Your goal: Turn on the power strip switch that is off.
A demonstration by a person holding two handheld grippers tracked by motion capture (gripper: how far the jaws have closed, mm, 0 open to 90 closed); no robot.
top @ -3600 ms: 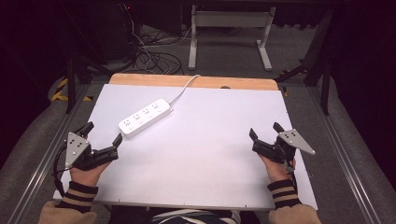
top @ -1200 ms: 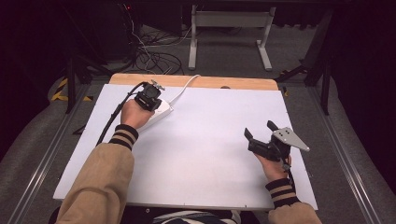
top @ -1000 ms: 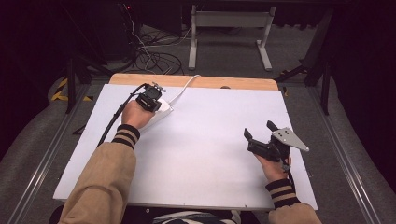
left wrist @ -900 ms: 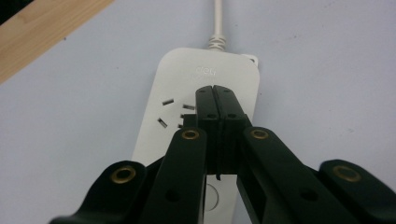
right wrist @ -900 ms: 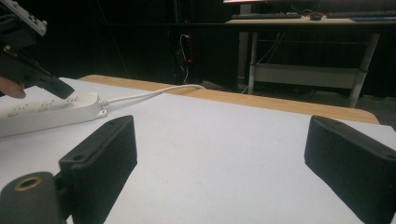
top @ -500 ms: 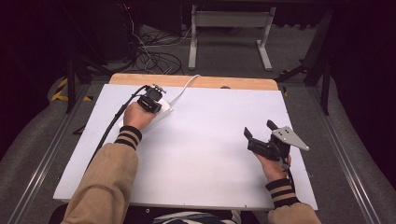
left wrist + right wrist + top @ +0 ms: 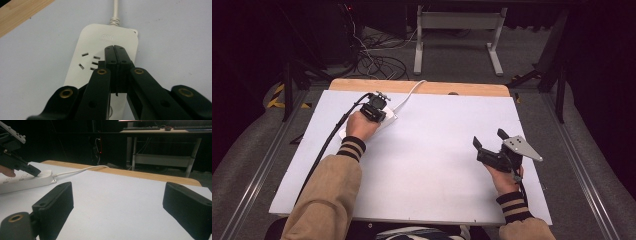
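Landmark: I take the white plastic power strip (image 7: 384, 122) as my reference; it lies flat on the white table sheet (image 7: 437, 160), toward the sheet's far-left part, its white cord (image 7: 409, 94) running off over the wooden table edge (image 7: 422, 87) behind it.

Left gripper (image 7: 115, 50): my jaws are pressed flat together with nothing between them. The tips point down onto the strip's top face, just beside a socket (image 7: 91, 62) and short of the cord end. From the right gripper view they look to be touching the casing.

Left hand (image 7: 359, 125): directly over the strip's near end, striped cuff behind it.

Right gripper (image 7: 492, 145): well apart from the strip, over the sheet's near-right part; my jaws stand wide apart, bare sheet between them, facing roughly toward the strip.

Right hand (image 7: 504, 175): behind that gripper, at the near edge.
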